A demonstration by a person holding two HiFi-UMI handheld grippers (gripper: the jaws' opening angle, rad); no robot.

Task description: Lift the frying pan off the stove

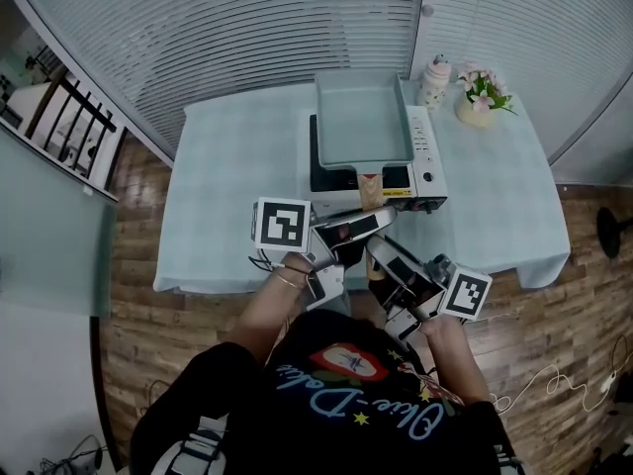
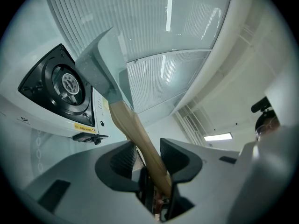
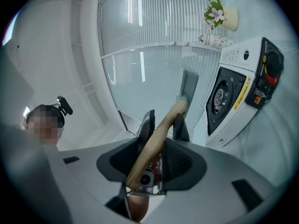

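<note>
The square grey-blue frying pan hangs tilted over the white portable stove, and its wooden handle points toward me. My left gripper and right gripper both meet at the handle's near end. In the left gripper view the handle runs between the pads of the left gripper up to the pan, clear of the black burner. In the right gripper view the right gripper clamps the handle, with the pan left of the stove.
The stove stands on a table with a pale blue cloth. A vase of pink flowers and a small white jar sit at the back right. Blinds line the wall behind. Wooden floor surrounds the table.
</note>
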